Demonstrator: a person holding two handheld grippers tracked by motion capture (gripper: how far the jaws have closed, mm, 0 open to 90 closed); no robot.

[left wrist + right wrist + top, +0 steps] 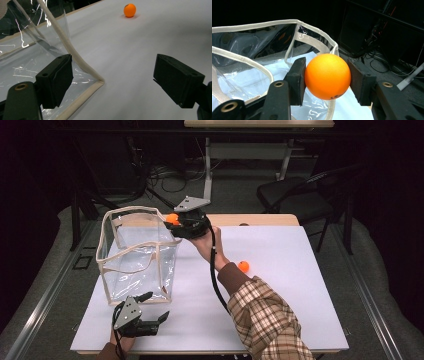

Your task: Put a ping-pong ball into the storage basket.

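Observation:
A clear plastic bag with cream trim (137,255) stands upright and open-topped on the left of the white table (280,285). My right gripper (176,221) is at the bag's far right rim, shut on an orange ball (327,76) (172,218) held just outside the rim (317,41). A second orange ball (243,266) (129,10) lies on the table right of the forearm. My left gripper (155,312) rests near the front edge, open, by the bag's near right bottom corner (98,81); one pad (56,80) stands in front of the plastic, nothing between the jaws.
A dark chair (300,195) stands behind the table at the right. A desk frame (240,155) and cables (170,180) fill the floor behind. The right half of the table lies bare beyond the plaid sleeve (265,315).

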